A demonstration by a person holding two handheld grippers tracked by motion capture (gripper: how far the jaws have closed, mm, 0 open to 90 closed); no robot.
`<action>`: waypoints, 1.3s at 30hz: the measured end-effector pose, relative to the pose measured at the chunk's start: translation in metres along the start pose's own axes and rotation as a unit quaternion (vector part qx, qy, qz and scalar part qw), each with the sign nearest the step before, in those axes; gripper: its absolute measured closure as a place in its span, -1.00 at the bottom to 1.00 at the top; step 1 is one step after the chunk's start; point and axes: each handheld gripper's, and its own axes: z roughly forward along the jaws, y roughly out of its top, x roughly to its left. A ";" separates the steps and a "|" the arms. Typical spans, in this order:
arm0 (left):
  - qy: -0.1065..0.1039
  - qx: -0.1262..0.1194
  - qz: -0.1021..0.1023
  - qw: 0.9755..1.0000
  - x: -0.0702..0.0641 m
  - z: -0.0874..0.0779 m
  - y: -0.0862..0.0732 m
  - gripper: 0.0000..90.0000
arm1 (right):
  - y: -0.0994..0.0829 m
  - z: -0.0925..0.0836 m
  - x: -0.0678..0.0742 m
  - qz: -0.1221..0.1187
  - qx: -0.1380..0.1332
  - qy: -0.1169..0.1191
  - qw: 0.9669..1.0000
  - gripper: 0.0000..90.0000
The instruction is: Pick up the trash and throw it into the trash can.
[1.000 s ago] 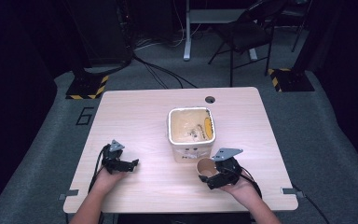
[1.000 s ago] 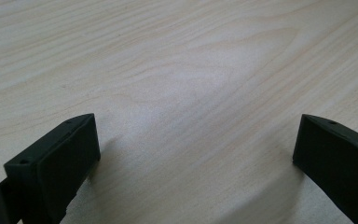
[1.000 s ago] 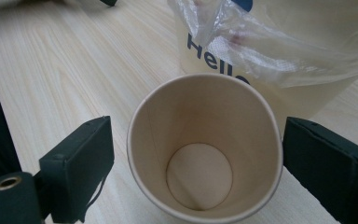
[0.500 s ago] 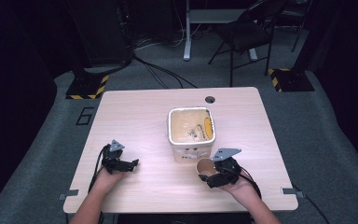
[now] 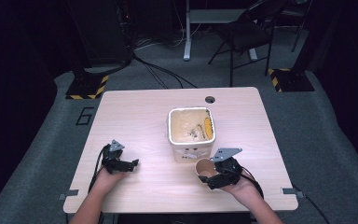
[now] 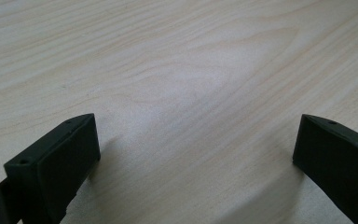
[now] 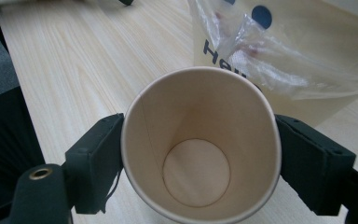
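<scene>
Where the tub point(image 5: 191, 133) faces the right gripper view, dark letters reading "He" show under a crinkled clear plastic liner point(image 7: 284, 60); the rest is cut off. A "6" point(image 5: 85, 115) is marked on the grey floor left of the table point(image 5: 140, 116). The right gripper point(image 5: 213, 176) clasps a paper cup point(image 7: 200, 144) by its sides, near the table's front edge, just in front of the tub. In the high view the cup lies tilted, its mouth facing left and up. It is smooth, tan, round and empty. The left gripper point(image 6: 196, 154) rests spread wide on pale woodgrain, grasping nothing.
</scene>
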 end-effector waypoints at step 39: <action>0.000 0.000 0.000 1.000 0.000 0.000 0.000 -0.99 | 0.064 -0.071 -0.013 -0.016 -0.029 0.016 0.999 -0.56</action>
